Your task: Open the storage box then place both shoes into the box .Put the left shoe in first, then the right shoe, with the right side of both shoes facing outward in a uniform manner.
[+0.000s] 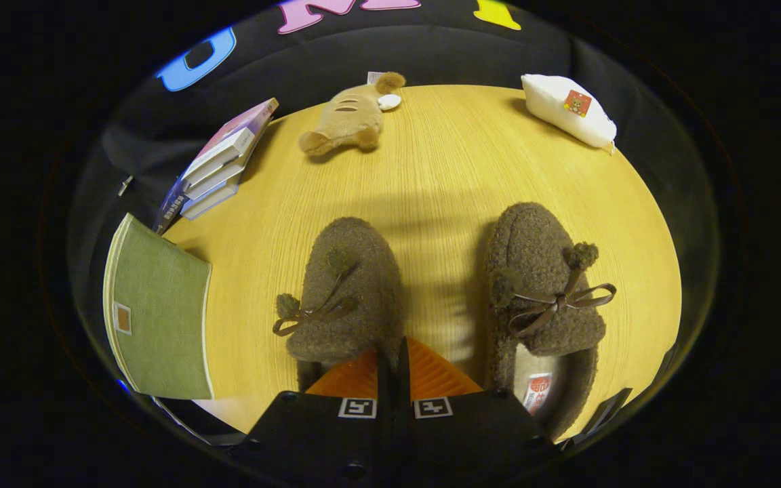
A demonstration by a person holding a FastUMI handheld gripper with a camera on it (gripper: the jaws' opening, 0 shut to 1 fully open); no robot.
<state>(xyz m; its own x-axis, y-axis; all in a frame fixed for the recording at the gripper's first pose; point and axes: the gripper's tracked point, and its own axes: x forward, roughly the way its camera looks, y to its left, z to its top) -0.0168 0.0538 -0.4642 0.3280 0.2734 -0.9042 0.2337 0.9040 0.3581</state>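
Two fuzzy brown slippers with bows, left shoe (346,291) and right shoe (543,291), are set side by side mid-desk (431,169). The hand-held gripper (394,362) is held pressed together, empty, between them. A green fabric storage box (160,312), unopened, is placed at the desk's left edge.

Two fuzzy brown shoes (445,291) side by side; green box (160,312) apparently closed.

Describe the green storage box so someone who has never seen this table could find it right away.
Start at the round wooden table with two fuzzy brown slippers in the middle. The storage box sits at the table's edge, left of the shut claw, just nearer than the stack of books. It is the only flat, olive-green fabric-covered thing, with a small square tag on its lid.
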